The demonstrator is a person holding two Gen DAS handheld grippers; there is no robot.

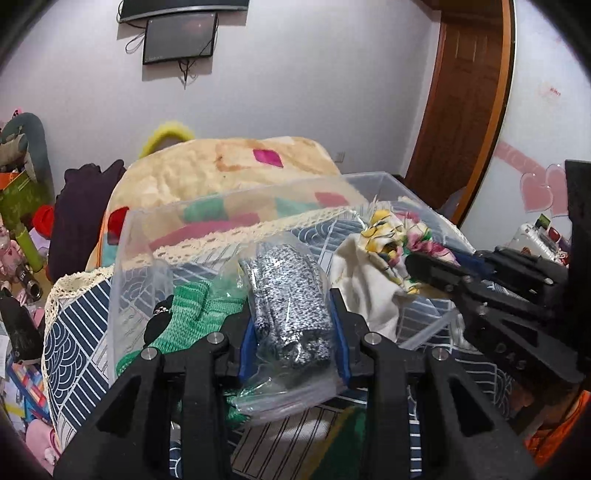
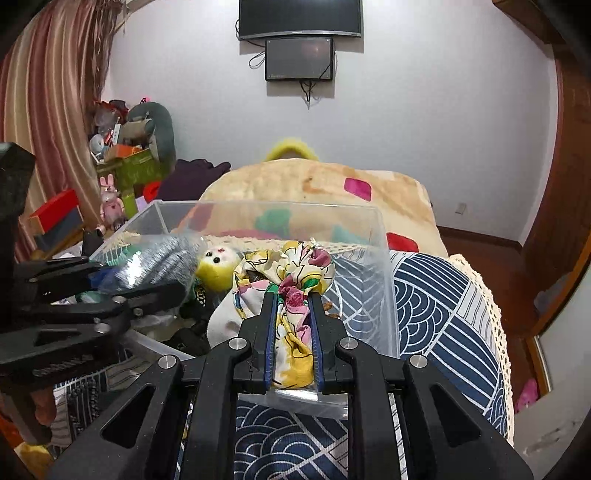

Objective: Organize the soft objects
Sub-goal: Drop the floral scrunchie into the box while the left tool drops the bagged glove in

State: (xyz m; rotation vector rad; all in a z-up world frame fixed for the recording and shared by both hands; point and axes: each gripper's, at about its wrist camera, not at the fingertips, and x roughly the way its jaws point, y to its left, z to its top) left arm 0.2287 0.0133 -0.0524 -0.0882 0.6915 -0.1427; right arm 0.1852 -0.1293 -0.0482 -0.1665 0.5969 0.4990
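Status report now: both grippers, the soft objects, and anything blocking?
Left gripper shut on bagged speckled knit. Right gripper shut on floral cloth. Both over clear bin. Yellow plush lies between them.

Wall-mounted black television (image 2: 299, 18) with a smaller dark monitor (image 2: 299, 59) hung just beneath it, cables trailing below. Striped pink-and-cream curtain (image 2: 51, 99) at far left. Brown wooden door (image 1: 465, 96) at right. Pink heart decals (image 1: 537, 188) on the wall beside the door. Pink rabbit figurine (image 2: 110, 203) near a green box (image 2: 129, 170). White wall socket (image 2: 460, 208) low on the wall.
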